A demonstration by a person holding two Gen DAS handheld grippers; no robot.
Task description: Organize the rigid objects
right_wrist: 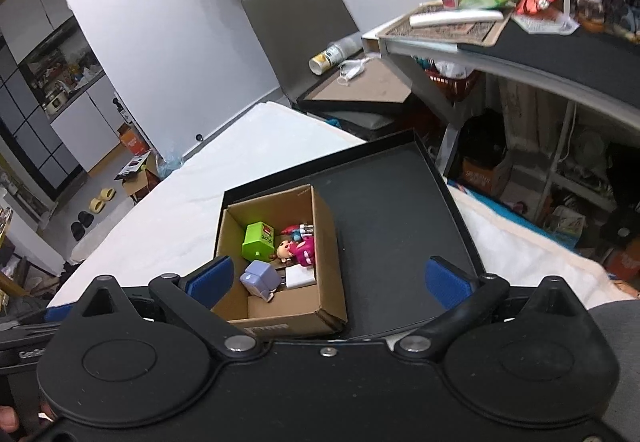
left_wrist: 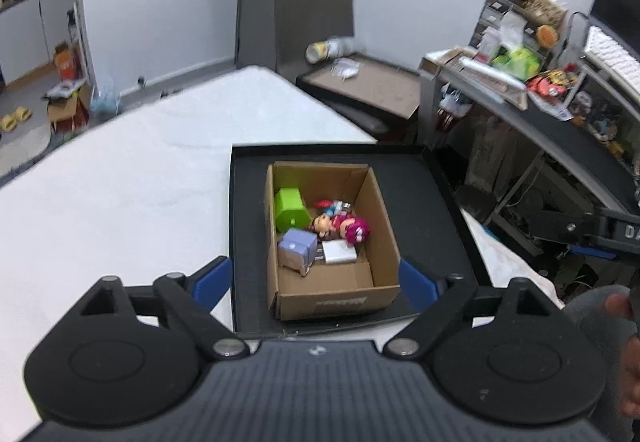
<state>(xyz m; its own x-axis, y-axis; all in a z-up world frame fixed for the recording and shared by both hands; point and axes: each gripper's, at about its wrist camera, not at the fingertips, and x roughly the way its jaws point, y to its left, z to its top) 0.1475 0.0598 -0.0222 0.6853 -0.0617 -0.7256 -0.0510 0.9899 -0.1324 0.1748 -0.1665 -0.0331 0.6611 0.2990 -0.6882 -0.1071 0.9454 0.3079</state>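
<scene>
Both the left gripper (left_wrist: 316, 280) and right gripper (right_wrist: 328, 280) hang spread wide, holding nothing. The toys, a green block (left_wrist: 291, 209) and a pink-haired doll (left_wrist: 344, 227) among them, lie in the cardboard box (left_wrist: 384, 218) on the black tray (left_wrist: 436, 202). Any pick should descend vertically, clearing the box walls.

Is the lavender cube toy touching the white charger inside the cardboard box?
Touching. In the left wrist view the lavender cube toy sits against the white charger with no gap; the right wrist view agrees.
</scene>
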